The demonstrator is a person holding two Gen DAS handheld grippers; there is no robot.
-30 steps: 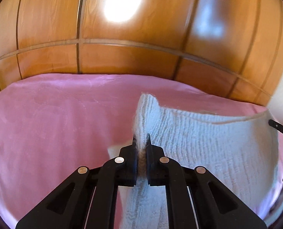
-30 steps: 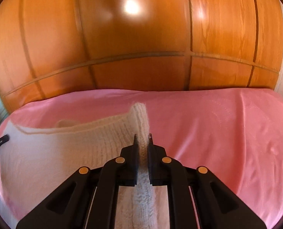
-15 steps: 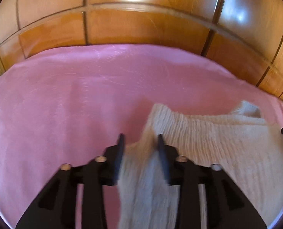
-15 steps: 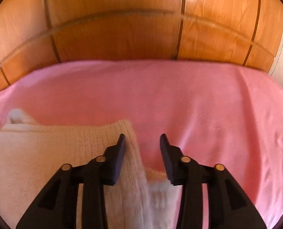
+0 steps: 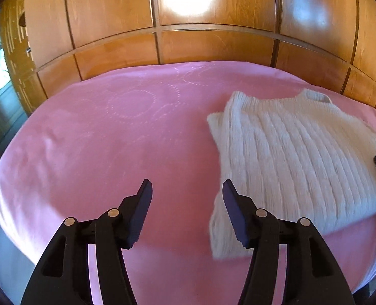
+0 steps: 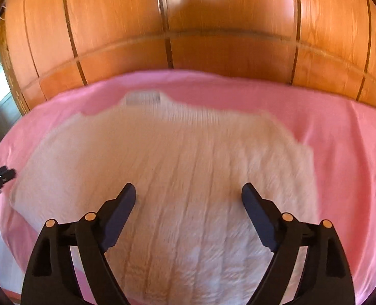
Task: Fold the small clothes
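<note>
On the pink bedspread point(image 5: 91, 152), in front of the wooden wardrobe doors point(image 5: 213, 48), the white ribbed knit sweater point(image 6: 177, 167) is lying flat with its collar toward the far edge. One sleeve is tucked under on the side nearest my left gripper point(image 5: 186, 190). That gripper's jaws have just been opening and there's nothing between them now, just bare pink cloth, with the sweater's edge right beside its right-hand finger. My right gripper point(image 6: 188, 195) is spread wider still, also freshly opened, empty and over the middle of the knit. So I'd say this fold is laid and let go. For the next one I'd grab matching spots on the near hem, pinch deep because this fuzzy knit slips, lift both sides evenly, and lay it toward the collar without dragging the layer underneath.
</note>
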